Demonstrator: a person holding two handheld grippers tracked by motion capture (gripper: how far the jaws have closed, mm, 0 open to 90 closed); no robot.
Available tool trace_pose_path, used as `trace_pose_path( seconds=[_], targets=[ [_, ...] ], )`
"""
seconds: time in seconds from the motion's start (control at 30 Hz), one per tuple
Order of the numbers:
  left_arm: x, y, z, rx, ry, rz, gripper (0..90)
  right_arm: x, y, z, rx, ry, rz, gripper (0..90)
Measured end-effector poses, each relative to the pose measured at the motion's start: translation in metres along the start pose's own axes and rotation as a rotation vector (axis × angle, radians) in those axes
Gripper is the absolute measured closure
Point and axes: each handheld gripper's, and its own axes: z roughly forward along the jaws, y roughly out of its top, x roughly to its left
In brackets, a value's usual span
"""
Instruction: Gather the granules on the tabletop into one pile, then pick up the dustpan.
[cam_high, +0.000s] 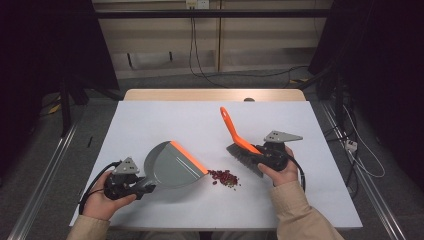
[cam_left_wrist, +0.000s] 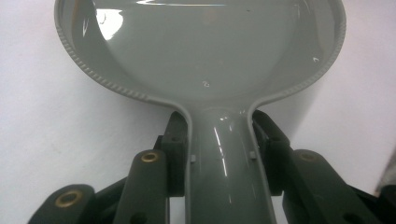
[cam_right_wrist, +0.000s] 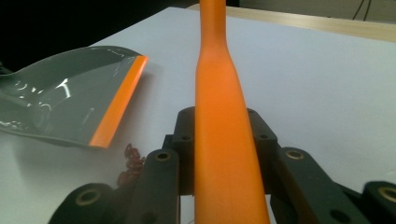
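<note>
Two tools in hand: you hold a dustpan (cam_high: 172, 165) and a brush (cam_high: 240, 145), one per gripper.
Left gripper (cam_high: 122, 182): its fingers (cam_left_wrist: 175, 154) pinch the dustpan's grey handle from both sides.
Right gripper (cam_high: 272, 155): its fingers (cam_right_wrist: 184, 140) pinch the brush's orange handle.
Dustpan position: near-left on the desk (cam_high: 150, 125), orange lip facing the beans.
Brush position: bristles down on the desk, just right of the beans, handle slanting up and away.
Red beans (cam_high: 224, 178): small loose heap between lip and bristles, close to the lip.
Progress: both tools grasped and lined up; pan interior looks empty, so the sweep appears not yet made.
Left to do: you likely push the heap across the lip.
Surroundings: cables on the floor beyond the desk.
Obstructions: none between brush, beans and pan.
</note>
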Motion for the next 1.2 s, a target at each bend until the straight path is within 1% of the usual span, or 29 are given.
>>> trace_pose_path(
  seconds=[0.03, 0.07, 0.1, 0.17, 0.2, 0.23, 0.27, 0.3, 0.37, 0.4, 0.47, 0.5, 0.57, 0.6, 0.63, 0.67, 0.7, 0.8, 0.87, 0.93, 1.07, 1.2],
  targets=[
    [-0.001, 0.0, -0.001, -0.004, 0.002, 0.002, 63.5, 0.0, 0.0, 0.0, -0.004, 0.0, 0.004, 71.1],
    [-0.002, 0.0, -0.001, 0.002, 0.007, 0.01, 63.5, 0.0, 0.0, 0.0, -0.01, -0.002, 0.01, 71.1],
    [-0.002, 0.0, -0.002, -0.001, -0.011, 0.011, 63.5, 0.0, 0.0, 0.0, -0.011, -0.004, 0.011, 71.1],
    [-0.004, -0.001, -0.003, -0.002, -0.024, 0.009, 63.5, -0.001, 0.0, 0.0, -0.01, -0.008, 0.009, 71.1],
    [-0.005, -0.002, -0.003, -0.004, -0.026, 0.011, 63.5, 0.0, 0.0, 0.0, -0.01, -0.011, 0.01, 71.1],
    [-0.006, -0.002, -0.004, 0.004, -0.016, 0.022, 63.5, 0.0, 0.0, 0.0, -0.008, -0.014, 0.009, 71.1],
    [-0.006, -0.002, -0.003, -0.001, -0.035, 0.016, 63.5, 0.0, 0.0, 0.0, -0.008, -0.014, 0.006, 71.1],
    [-0.007, -0.003, -0.003, -0.005, -0.039, 0.01, 63.5, 0.0, 0.0, 0.0, -0.011, -0.015, 0.008, 71.1],
    [-0.007, -0.004, -0.003, 0.014, -0.041, 0.025, 63.5, 0.001, 0.0, 0.0, -0.014, -0.018, 0.012, 71.1],
    [-0.008, -0.005, -0.002, 0.016, -0.035, 0.025, 63.5, 0.001, -0.001, 0.001, -0.014, -0.023, 0.01, 71.1],
    [-0.009, -0.006, -0.001, 0.025, -0.045, 0.03, 63.4, 0.002, -0.002, 0.002, -0.014, -0.024, 0.015, 71.1],
    [-0.009, -0.006, -0.001, 0.02, -0.047, 0.023, 63.5, 0.002, -0.003, 0.002, -0.013, -0.03, 0.013, 71.1],
    [-0.01, -0.005, 0.0, 0.036, -0.055, 0.037, 63.5, 0.003, -0.003, 0.003, -0.006, -0.032, 0.01, 71.1],
    [-0.011, -0.005, 0.001, 0.028, -0.06, 0.029, 63.5, 0.003, -0.003, 0.003, -0.006, -0.035, 0.007, 71.1],
    [-0.012, -0.005, 0.001, 0.036, -0.067, 0.035, 63.5, 0.003, -0.003, 0.004, -0.005, -0.032, 0.009, 71.1],
    [-0.012, -0.005, 0.001, 0.041, -0.055, 0.045, 63.4, 0.003, -0.003, 0.004, -0.006, -0.035, 0.008, 71.1],
    [-0.013, -0.005, 0.002, 0.036, -0.073, 0.039, 63.5, 0.003, -0.003, 0.004, -0.007, -0.036, 0.007, 71.1],
    [-0.014, -0.005, 0.004, 0.045, -0.082, 0.052, 63.4, 0.003, -0.004, 0.004, -0.007, -0.035, 0.009, 71.1],
    [-0.015, -0.005, 0.004, 0.044, -0.089, 0.047, 63.4, 0.003, -0.004, 0.004, -0.012, -0.036, 0.009, 71.1],
    [-0.014, -0.006, 0.004, 0.053, -0.101, 0.046, 63.4, 0.002, -0.004, 0.003, -0.013, -0.039, 0.012, 71.1],
    [-0.014, -0.007, 0.006, 0.056, -0.101, 0.049, 63.4, 0.003, -0.006, 0.005, -0.007, -0.043, 0.013, 71.1],
    [-0.015, -0.007, 0.007, 0.061, -0.104, 0.067, 63.4, 0.004, -0.007, 0.007, -0.001, -0.047, 0.007, 71.1]
  ],
)
